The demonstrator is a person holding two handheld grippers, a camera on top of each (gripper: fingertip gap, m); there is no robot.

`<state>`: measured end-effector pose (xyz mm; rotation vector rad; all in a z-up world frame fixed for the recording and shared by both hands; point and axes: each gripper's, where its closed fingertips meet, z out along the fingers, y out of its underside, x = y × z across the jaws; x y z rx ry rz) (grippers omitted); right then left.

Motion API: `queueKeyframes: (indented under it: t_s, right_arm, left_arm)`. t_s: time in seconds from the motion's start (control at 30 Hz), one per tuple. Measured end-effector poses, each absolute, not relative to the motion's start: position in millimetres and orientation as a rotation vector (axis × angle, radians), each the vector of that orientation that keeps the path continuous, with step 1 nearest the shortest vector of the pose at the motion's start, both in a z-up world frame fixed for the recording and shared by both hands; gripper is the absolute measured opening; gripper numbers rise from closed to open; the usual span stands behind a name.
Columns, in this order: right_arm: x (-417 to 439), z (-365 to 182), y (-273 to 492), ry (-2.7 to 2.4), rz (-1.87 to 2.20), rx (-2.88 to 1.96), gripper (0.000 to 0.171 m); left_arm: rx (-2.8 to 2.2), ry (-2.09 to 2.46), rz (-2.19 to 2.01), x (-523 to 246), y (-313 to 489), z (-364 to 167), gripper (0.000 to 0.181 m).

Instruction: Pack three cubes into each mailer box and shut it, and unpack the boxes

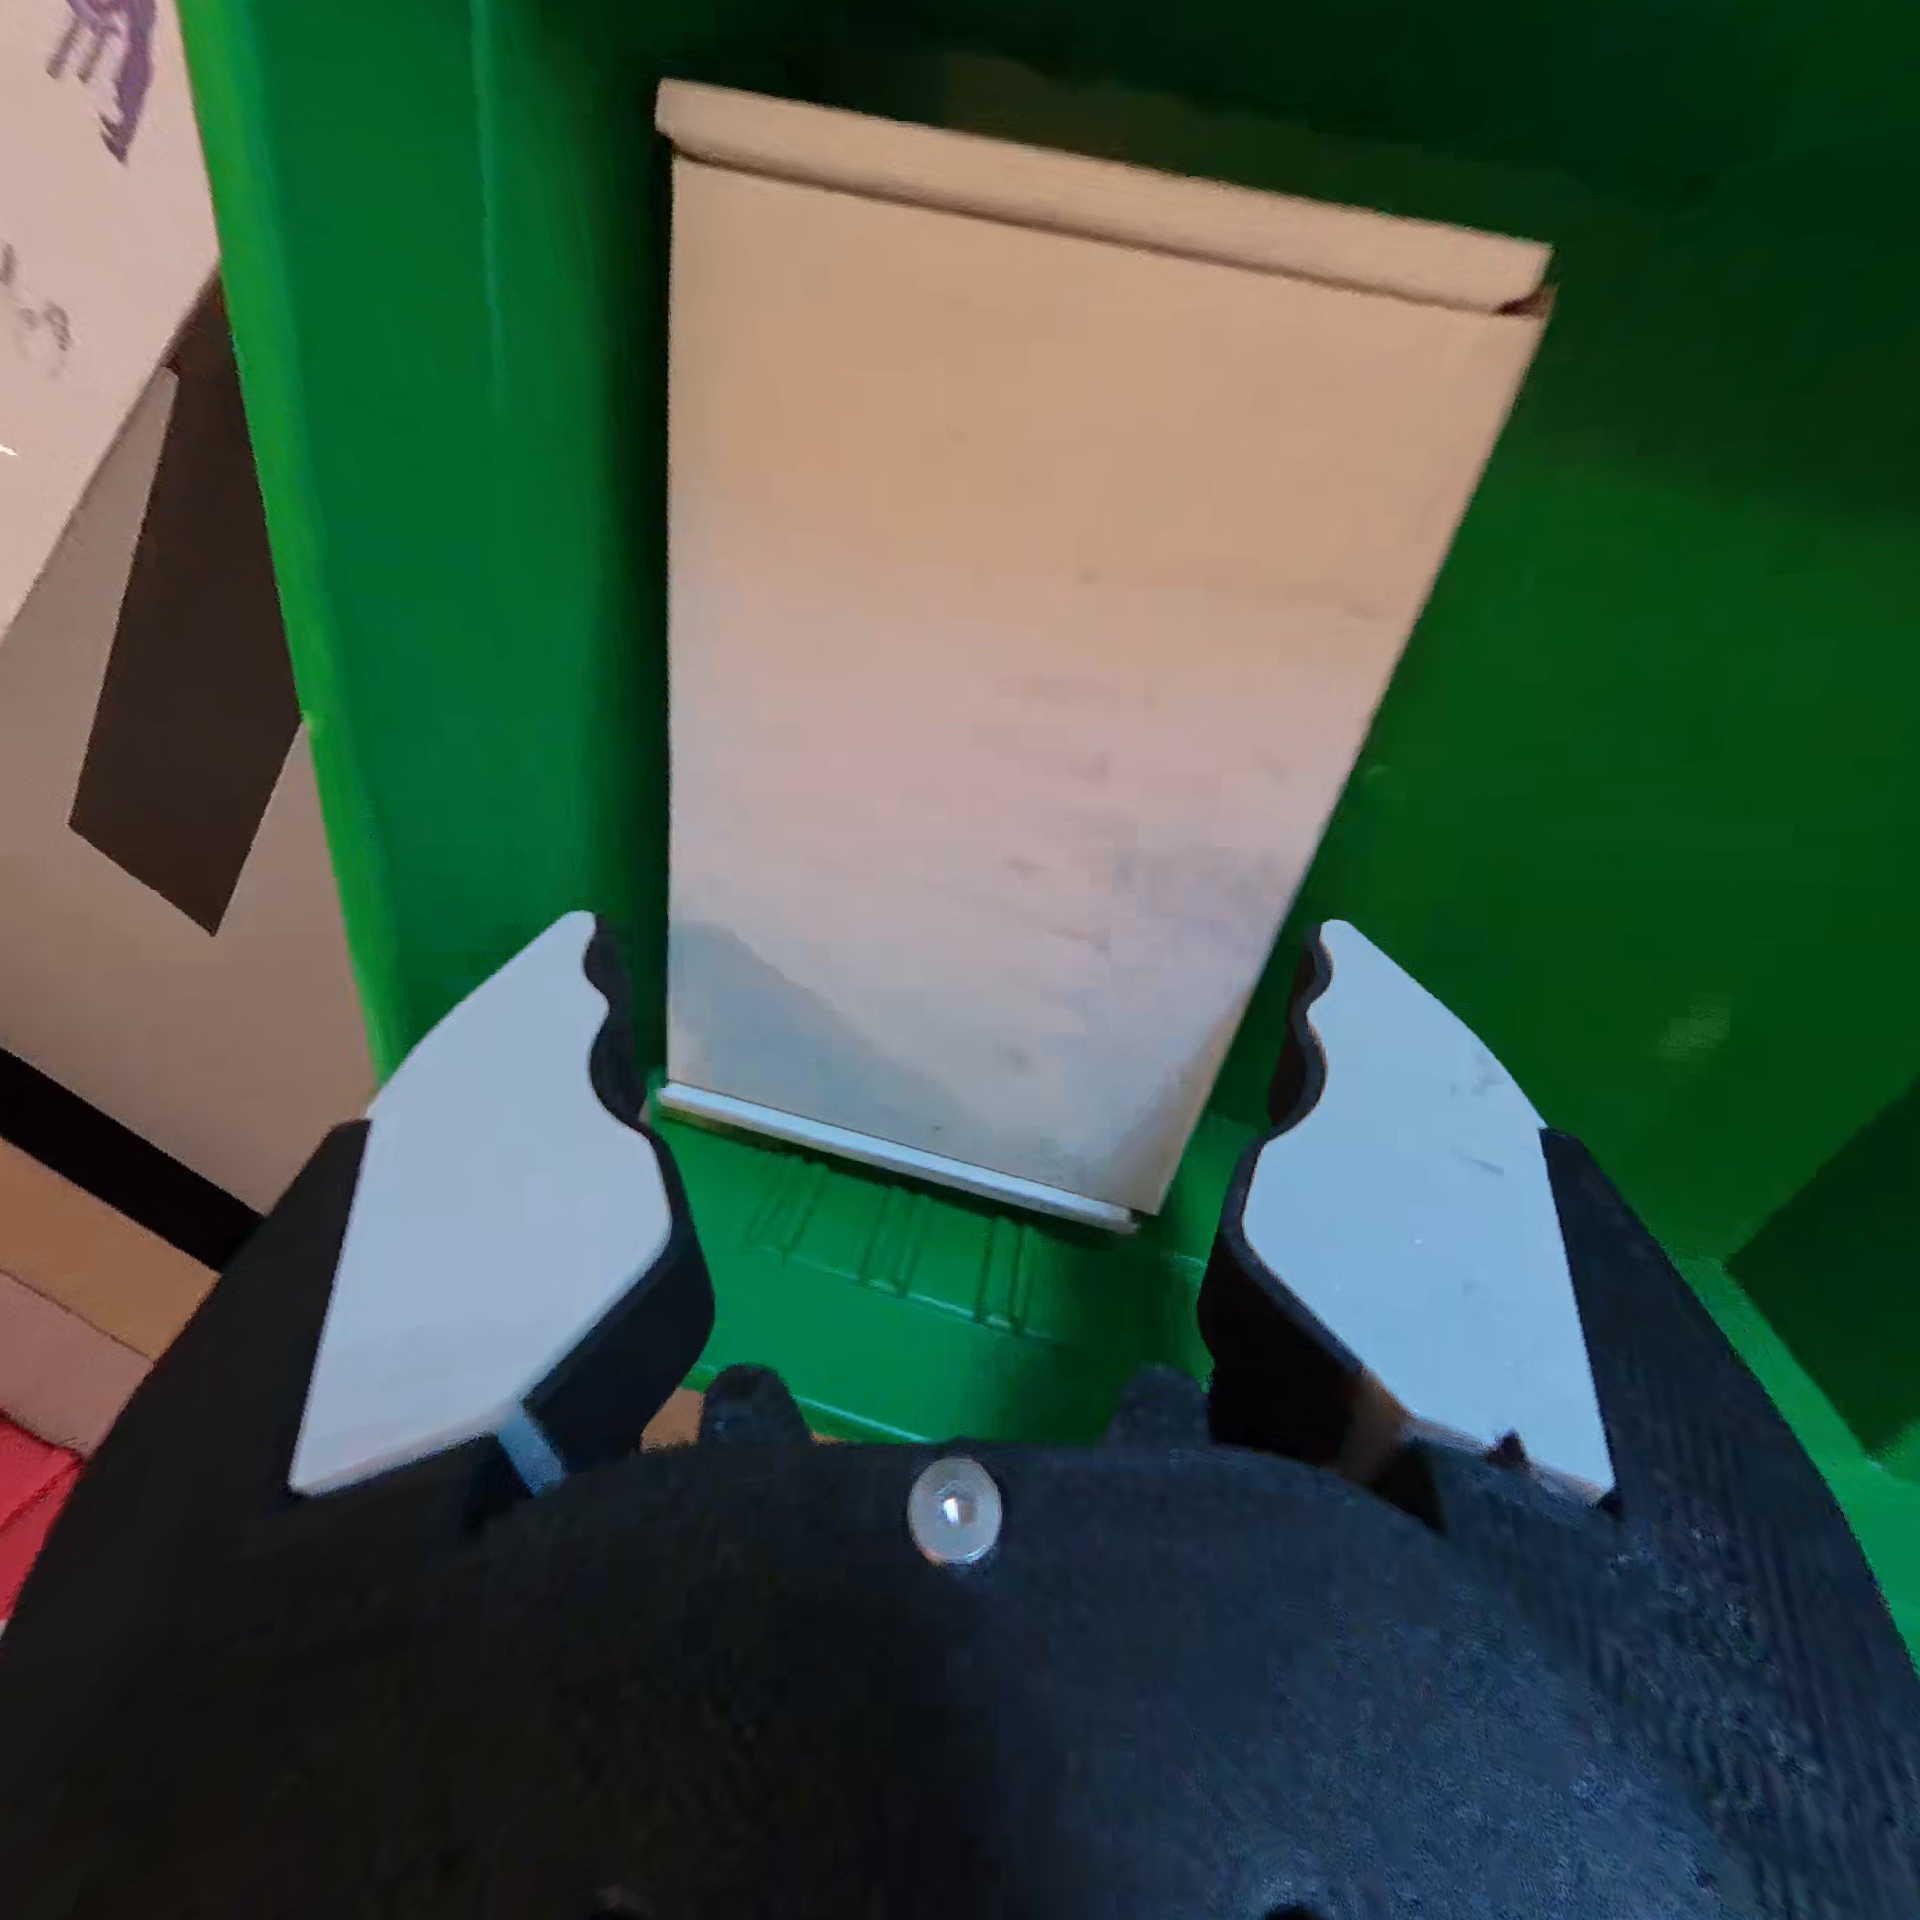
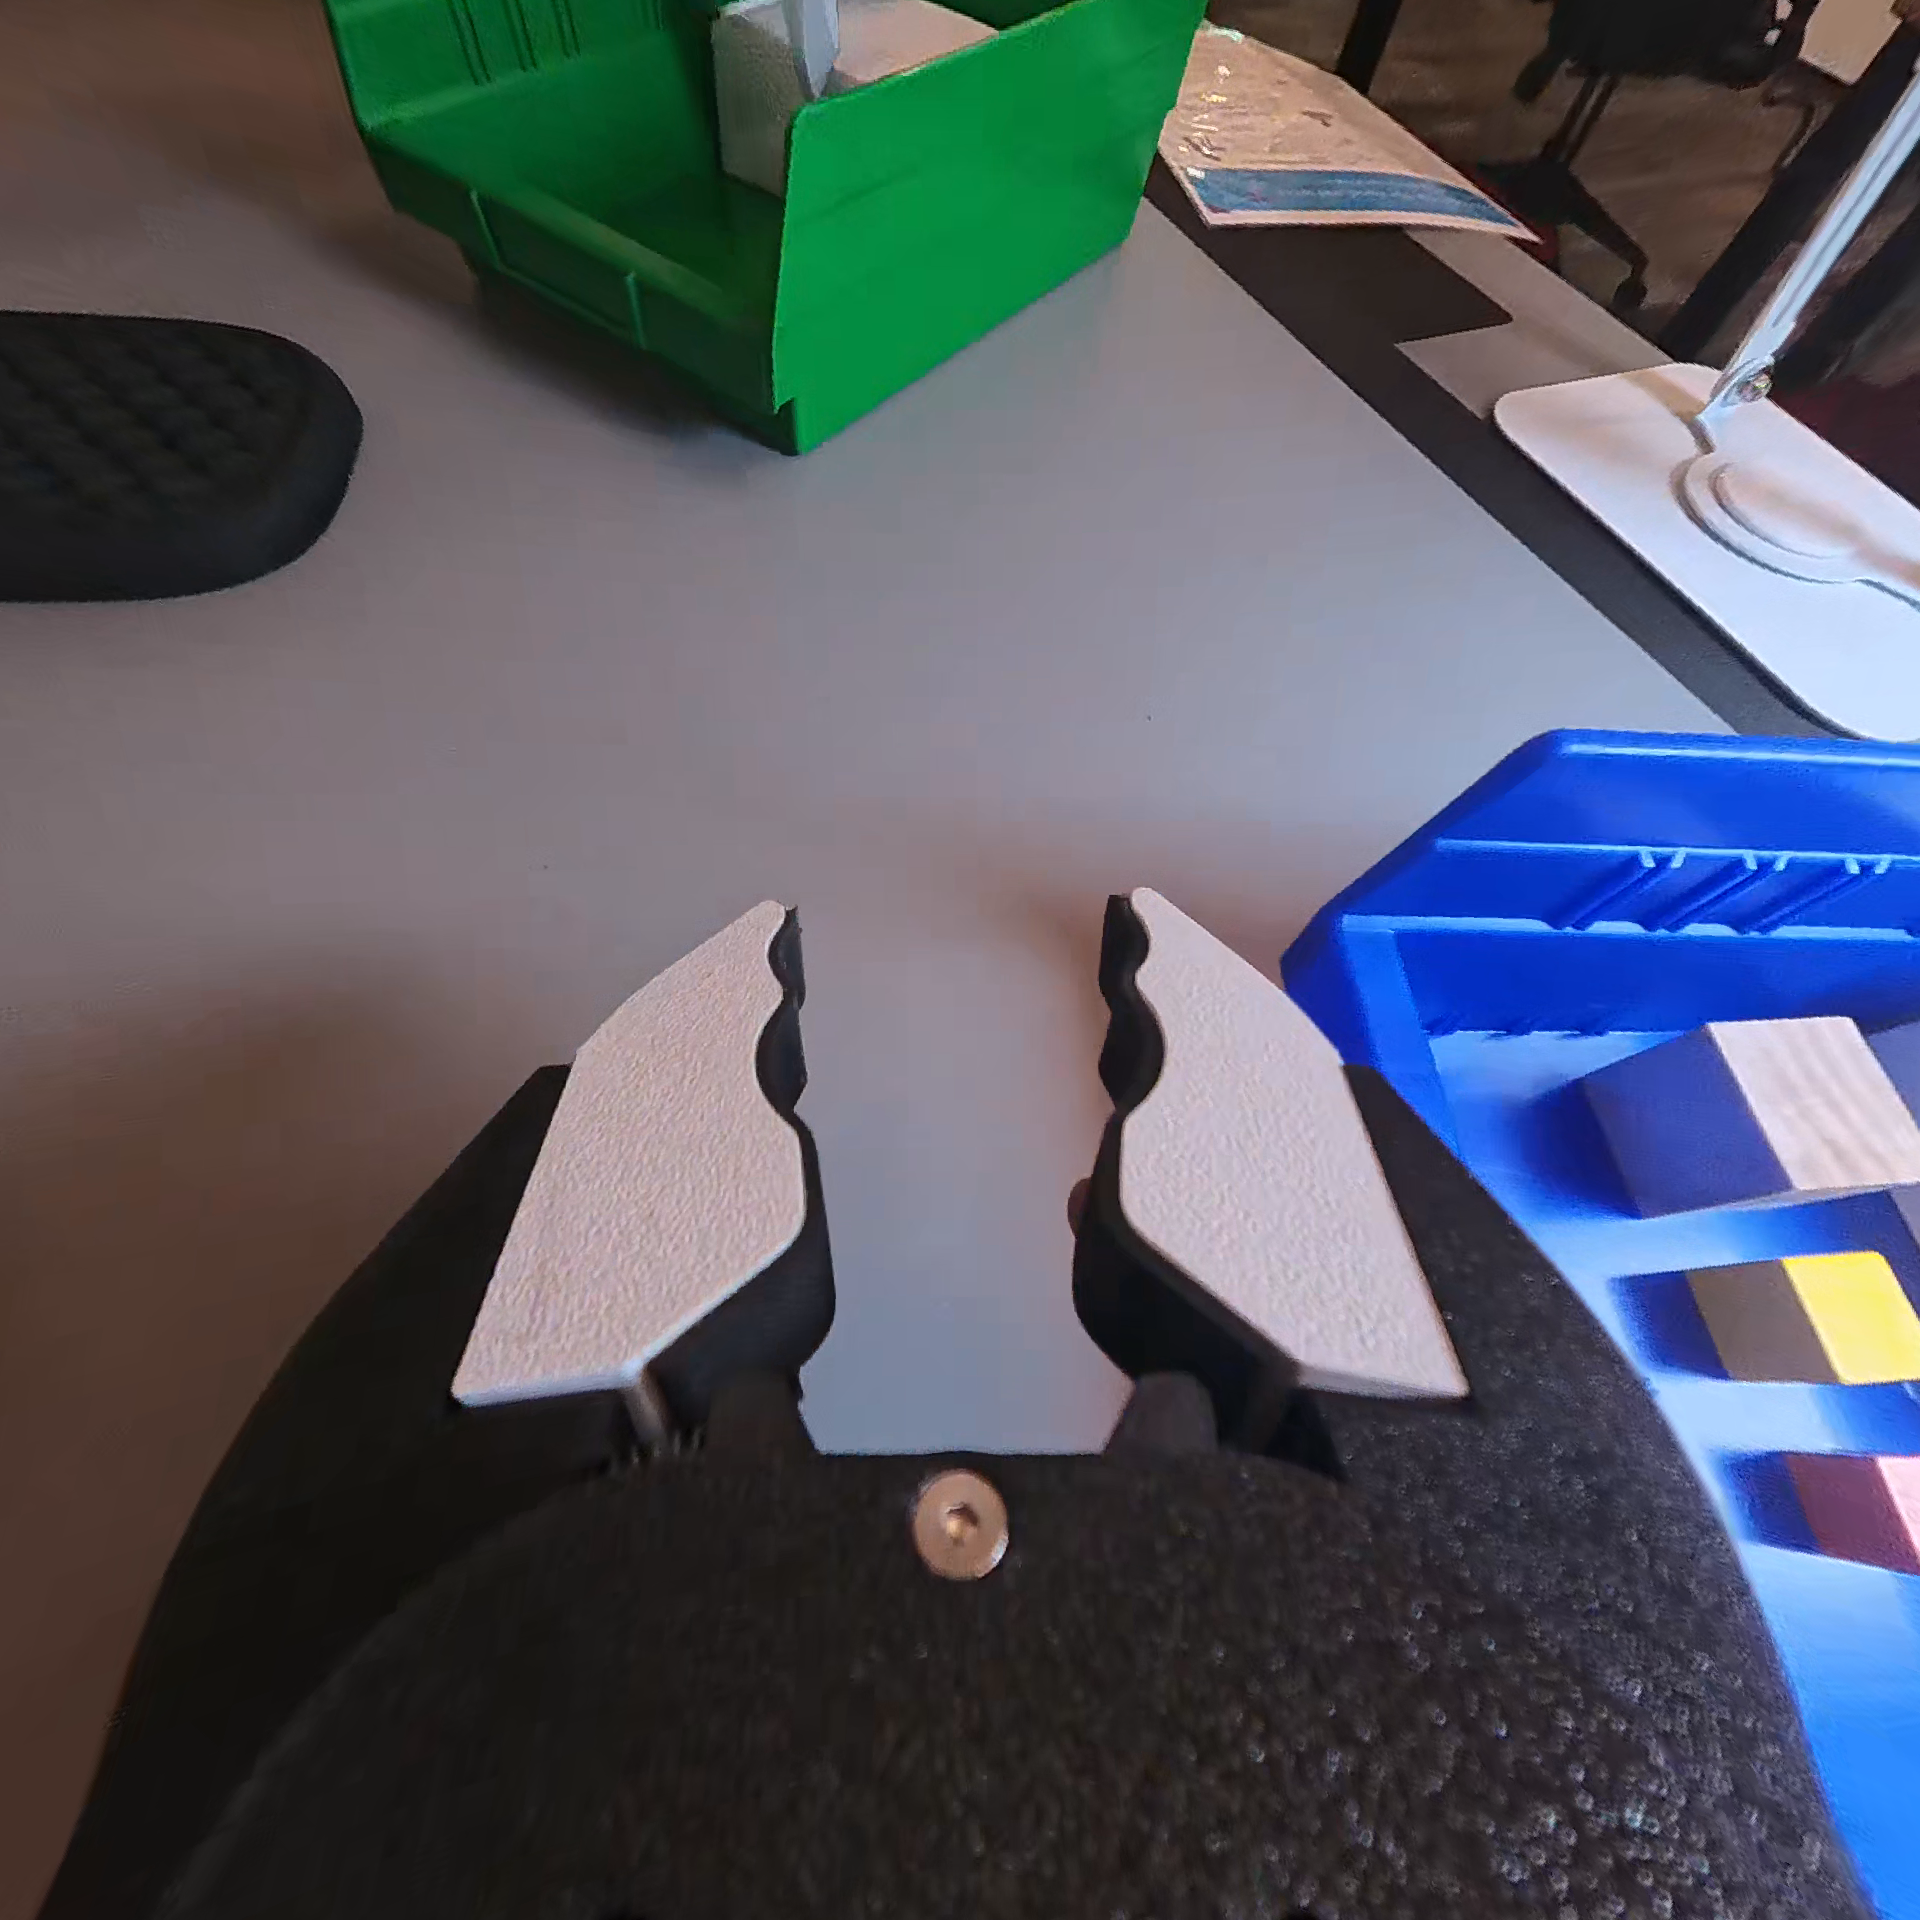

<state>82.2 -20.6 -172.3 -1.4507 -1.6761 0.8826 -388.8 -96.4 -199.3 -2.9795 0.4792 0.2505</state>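
A shut tan cardboard mailer box (image 1: 1039, 644) stands inside a green bin (image 1: 1621, 727). My left gripper (image 1: 956, 940) is open wide just in front of the box's near end, fingers on either side of it, not touching. In the right wrist view my right gripper (image 2: 951, 914) is open and empty over the grey table (image 2: 727, 707). A blue bin (image 2: 1621, 935) at the right holds coloured cubes: a blue-and-wood one (image 2: 1725, 1122), a grey-and-yellow one (image 2: 1808, 1340) and a dark red one (image 2: 1860, 1507). The green bin (image 2: 935, 208) shows far off with the left gripper's pale part in it.
A black textured pad (image 2: 135, 457) lies at the table's left. A white lamp base (image 2: 1662, 499) and a paper sheet (image 2: 1330, 156) sit at the right. A white cardboard carton (image 1: 94, 416) stands left of the green bin. The gap from one gripper's tips to the other's is roughly 50 cm.
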Motion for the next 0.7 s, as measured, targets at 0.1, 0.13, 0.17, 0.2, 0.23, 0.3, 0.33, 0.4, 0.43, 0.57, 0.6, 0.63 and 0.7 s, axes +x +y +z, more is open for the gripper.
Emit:
queueKeyframes:
  t_s: [0.1, 0.13, 0.17, 0.2, 0.23, 0.3, 0.33, 0.4, 0.43, 0.57, 0.6, 0.63, 0.7]
  right_arm:
    - [84, -176, -20, -1.670, 0.923, -1.458, 0.053]
    - [84, -177, -21, -1.672, 0.933, -1.460, 0.052]
    - [84, -179, -22, -1.681, 0.939, -1.460, 0.052]
    - [85, -181, -22, -1.688, 0.939, -1.460, 0.052]
    - [85, -182, -22, -1.694, 0.932, -1.457, 0.052]
    - [86, -183, -23, -1.707, 0.925, -1.446, 0.051]
    - [86, -183, -25, -1.711, 0.930, -1.439, 0.051]
    - [87, -181, -28, -1.714, 0.942, -1.427, 0.050]
    - [86, -180, -29, -1.716, 0.943, -1.420, 0.050]
    - [86, -178, -32, -1.721, 0.951, -1.405, 0.050]
    - [86, -179, -33, -1.722, 0.949, -1.403, 0.050]
    - [86, -179, -33, -1.722, 0.943, -1.402, 0.050]
    - [86, -180, -33, -1.720, 0.936, -1.401, 0.049]
  left_arm:
    - [-3.063, 0.540, 0.174, -387, -99, -215, 0.122]
    - [-3.072, 0.593, 0.228, -389, -99, -217, 0.120]
    - [-3.080, 0.627, 0.262, -389, -99, -218, 0.123]
    - [-3.083, 0.665, 0.323, -390, -99, -219, 0.119]
    - [-3.085, 0.723, 0.351, -387, -102, -219, 0.119]
    - [-3.085, 0.828, 0.341, -369, -110, -218, 0.119]
    - [-3.081, 0.890, 0.332, -359, -115, -218, 0.119]
    - [-3.065, 0.984, 0.284, -337, -125, -216, 0.119]
    - [-3.051, 0.988, 0.249, -327, -127, -215, 0.119]
    - [-2.986, 0.983, 0.222, -313, -124, -211, 0.127]
    - [-2.974, 0.979, 0.208, -310, -122, -213, 0.128]
    - [-2.963, 0.987, 0.219, -310, -120, -218, 0.128]
    - [-2.965, 1.005, 0.262, -314, -115, -232, 0.134]
